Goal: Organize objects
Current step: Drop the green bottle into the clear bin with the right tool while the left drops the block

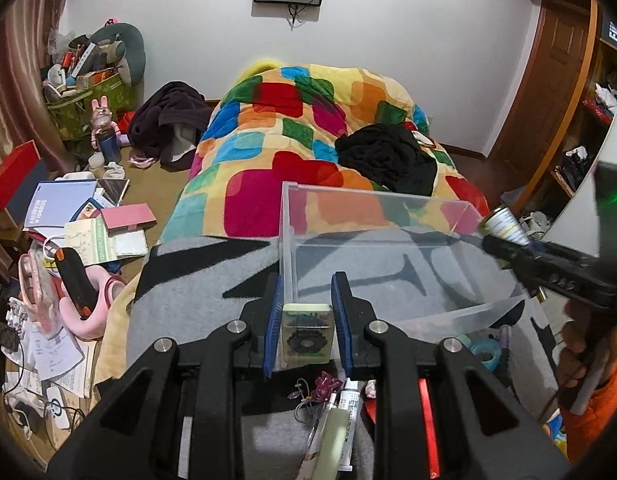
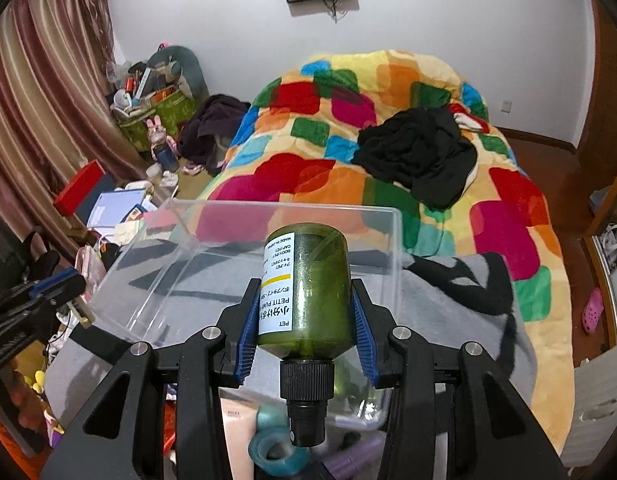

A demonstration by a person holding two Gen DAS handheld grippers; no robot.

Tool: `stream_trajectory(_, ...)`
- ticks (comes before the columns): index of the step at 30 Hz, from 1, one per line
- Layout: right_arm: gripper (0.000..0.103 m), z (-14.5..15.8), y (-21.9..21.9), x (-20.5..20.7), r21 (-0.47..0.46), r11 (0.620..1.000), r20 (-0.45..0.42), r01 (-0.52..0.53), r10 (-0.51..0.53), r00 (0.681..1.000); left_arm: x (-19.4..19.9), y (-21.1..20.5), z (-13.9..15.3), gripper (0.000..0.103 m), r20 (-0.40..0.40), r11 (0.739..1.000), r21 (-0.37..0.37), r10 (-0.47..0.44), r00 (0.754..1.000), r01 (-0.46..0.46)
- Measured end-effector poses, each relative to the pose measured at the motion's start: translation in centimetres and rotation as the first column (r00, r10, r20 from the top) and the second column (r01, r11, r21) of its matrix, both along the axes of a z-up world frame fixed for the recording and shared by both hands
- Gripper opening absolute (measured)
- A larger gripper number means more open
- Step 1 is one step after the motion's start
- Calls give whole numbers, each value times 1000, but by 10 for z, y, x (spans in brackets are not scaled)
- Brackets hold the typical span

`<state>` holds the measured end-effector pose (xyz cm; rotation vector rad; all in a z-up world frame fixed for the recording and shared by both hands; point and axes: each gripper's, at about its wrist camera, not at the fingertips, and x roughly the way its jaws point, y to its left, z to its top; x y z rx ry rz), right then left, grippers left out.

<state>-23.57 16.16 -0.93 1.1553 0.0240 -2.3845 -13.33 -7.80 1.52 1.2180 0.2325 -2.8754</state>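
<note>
- Nearest, the left gripper [image 1: 307, 320] pinches a small pale-green box [image 1: 307, 334] between its blue pads, above scattered toiletries on a grey blanket [image 1: 196, 292].
- The right gripper [image 2: 304, 316] clamps a green pump bottle [image 2: 314, 292], cap toward the camera.
- Just beyond both, a clear plastic bin [image 1: 372, 240] sits empty on the blanket.
- Farther back lies a multicoloured quilt [image 1: 292, 128] with black clothing [image 1: 388, 156] on it.
</note>
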Motion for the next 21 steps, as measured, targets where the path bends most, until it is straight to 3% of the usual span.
stream_trajectory(9, 38, -26, -21, -22, 32, 998, 91, -46, 43, 995, -24, 14, 19, 21, -12, 997, 32, -71, 997, 71)
stream_trajectory(19, 38, -36, -40, -19, 135, 985, 94, -108, 96, 991, -35, 31, -10, 22, 68, 993, -8, -113, 991, 114)
stream_trajectory(21, 38, -38, -44, -18, 148, 982, 101, -116, 102, 990, -33, 33, -15, 29, 81, 993, -12, -119, 990, 120)
